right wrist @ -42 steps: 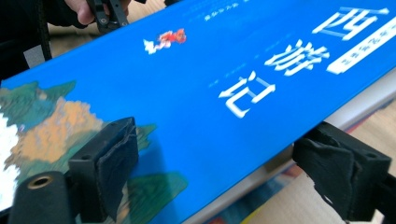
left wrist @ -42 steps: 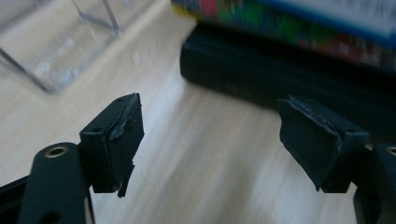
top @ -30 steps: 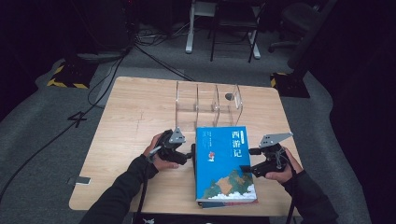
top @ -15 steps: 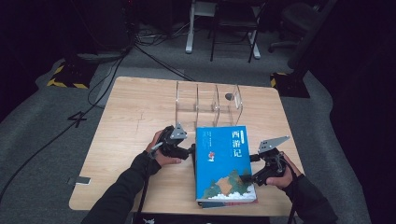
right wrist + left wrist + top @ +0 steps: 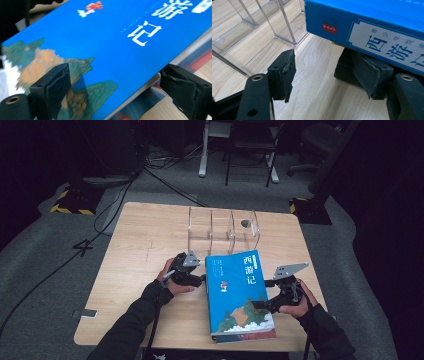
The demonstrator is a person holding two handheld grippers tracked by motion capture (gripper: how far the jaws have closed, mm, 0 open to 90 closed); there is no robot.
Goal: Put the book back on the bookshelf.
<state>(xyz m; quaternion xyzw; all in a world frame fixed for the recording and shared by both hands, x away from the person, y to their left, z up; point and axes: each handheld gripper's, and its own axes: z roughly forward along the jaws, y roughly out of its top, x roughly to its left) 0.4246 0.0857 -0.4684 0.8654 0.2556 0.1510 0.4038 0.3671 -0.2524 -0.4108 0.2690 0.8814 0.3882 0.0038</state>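
Observation:
A thick blue book [image 5: 240,295] with white characters lies flat on the wooden table [image 5: 145,250]. My left gripper [image 5: 202,279] is at its spine near the far corner. In the left gripper view the gripper [image 5: 327,75] is open and has just been closing. One jaw sits tucked under the spine of the book [image 5: 372,27], and only bare table lies between the pads. My right gripper [image 5: 257,305] straddles the book's opposite long edge. In the right gripper view one jaw lies over the cover [image 5: 120,50] and the other below the edge. That gripper [image 5: 112,85] has just been opening.
A clear acrylic rack [image 5: 222,227] with upright dividers stands just beyond the book's far end; its base and dividers [image 5: 262,27] are close to my left jaw. Bare tabletop stretches to the left. Chair legs and cables are on the floor past the table.

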